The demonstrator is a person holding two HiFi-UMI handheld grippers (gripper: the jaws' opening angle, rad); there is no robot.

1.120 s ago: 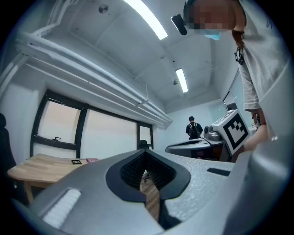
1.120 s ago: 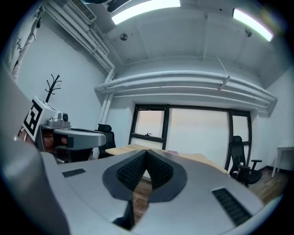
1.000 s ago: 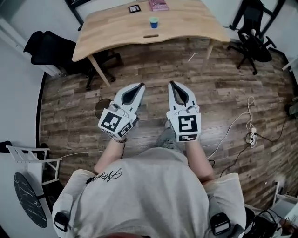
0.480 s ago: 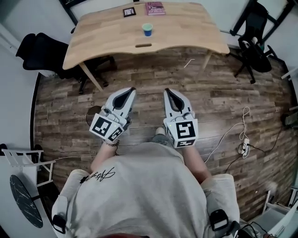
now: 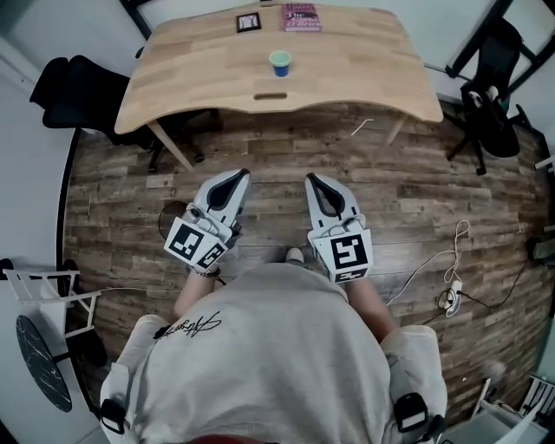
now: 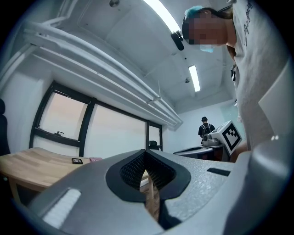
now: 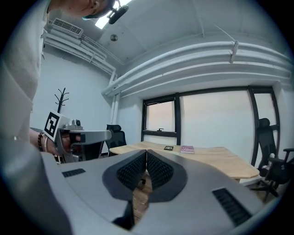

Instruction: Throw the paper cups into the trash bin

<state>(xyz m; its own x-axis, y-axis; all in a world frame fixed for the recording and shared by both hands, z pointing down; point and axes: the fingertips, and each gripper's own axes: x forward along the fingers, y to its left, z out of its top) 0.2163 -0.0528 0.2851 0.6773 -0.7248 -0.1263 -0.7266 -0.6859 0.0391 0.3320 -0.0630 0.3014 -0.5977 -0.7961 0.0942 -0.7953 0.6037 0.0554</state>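
Pale wood makes up the table (image 5: 364, 61) across the top of the head view, smooth with rounded corners. On it stands the only paper cup (image 5: 280, 62) in sight, upright, green at the mouth and blue lower down, near the middle of the front edge. Behind it, at the far edge, lie a black-and-white marker card (image 5: 249, 22) and a flat pink book (image 5: 300, 16).

Your left gripper (image 5: 238, 174) and right gripper (image 5: 310, 179) sit mid-frame over the dark plank floor (image 5: 416, 191), well short of the table. Both have their ribbed black pads pressed together with nothing between them.

The step in hand looks like the approach. Spread one gripper's jaws wide before you arrive, and come in level so the pads meet the cup's wall on both sides below the rim. Thin paper will likely buckle, so close only until the cup stops slipping. It is light and tapered, and a nudge from a fingertip could tip it or slide it on the slick top.

No view plainly shows the trash bin, so find it before you lift.
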